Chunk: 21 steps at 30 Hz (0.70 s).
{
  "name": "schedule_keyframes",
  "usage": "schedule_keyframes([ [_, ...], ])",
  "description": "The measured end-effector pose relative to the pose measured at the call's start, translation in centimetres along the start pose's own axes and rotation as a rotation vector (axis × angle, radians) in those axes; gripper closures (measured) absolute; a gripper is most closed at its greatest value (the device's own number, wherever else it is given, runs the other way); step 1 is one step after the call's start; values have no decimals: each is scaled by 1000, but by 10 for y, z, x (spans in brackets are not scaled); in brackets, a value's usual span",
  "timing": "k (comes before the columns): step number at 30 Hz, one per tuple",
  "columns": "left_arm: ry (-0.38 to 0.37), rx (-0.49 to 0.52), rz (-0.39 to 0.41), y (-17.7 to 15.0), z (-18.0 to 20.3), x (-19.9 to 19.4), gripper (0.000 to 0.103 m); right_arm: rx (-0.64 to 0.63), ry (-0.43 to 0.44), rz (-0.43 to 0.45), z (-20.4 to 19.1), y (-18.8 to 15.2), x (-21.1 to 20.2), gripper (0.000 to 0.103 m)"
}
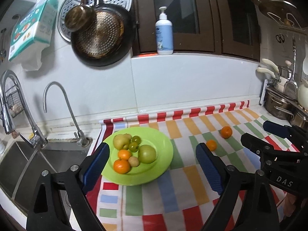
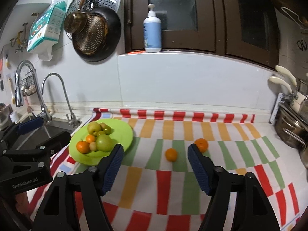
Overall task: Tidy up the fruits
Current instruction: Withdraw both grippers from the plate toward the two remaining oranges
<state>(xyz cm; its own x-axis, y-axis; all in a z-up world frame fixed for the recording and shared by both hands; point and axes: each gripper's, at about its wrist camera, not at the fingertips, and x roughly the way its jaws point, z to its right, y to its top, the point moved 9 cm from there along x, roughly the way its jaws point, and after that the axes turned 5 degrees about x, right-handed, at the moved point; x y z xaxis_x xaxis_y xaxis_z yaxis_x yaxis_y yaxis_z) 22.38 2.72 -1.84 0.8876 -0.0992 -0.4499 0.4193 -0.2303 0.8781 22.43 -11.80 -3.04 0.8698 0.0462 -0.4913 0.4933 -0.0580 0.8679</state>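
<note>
A: Where are the loose oranges?
B: On the table's cloth, ahead of my right gripper, jaws apart and empty: nearer orange, farther orange.
A: And the left gripper?
B: Agape, empty (green plate of fruit before it).

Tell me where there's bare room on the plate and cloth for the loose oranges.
The green plate is bare along its right rim; its fruit crowds the left and middle. The striped cloth lies bare in front of the two loose oranges.
</note>
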Motion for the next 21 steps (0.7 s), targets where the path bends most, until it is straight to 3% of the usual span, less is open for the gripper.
schedule_keyframes([
  [21,-30,57,23,29,82,30,3,-39,-56,5,88,12,8,32],
])
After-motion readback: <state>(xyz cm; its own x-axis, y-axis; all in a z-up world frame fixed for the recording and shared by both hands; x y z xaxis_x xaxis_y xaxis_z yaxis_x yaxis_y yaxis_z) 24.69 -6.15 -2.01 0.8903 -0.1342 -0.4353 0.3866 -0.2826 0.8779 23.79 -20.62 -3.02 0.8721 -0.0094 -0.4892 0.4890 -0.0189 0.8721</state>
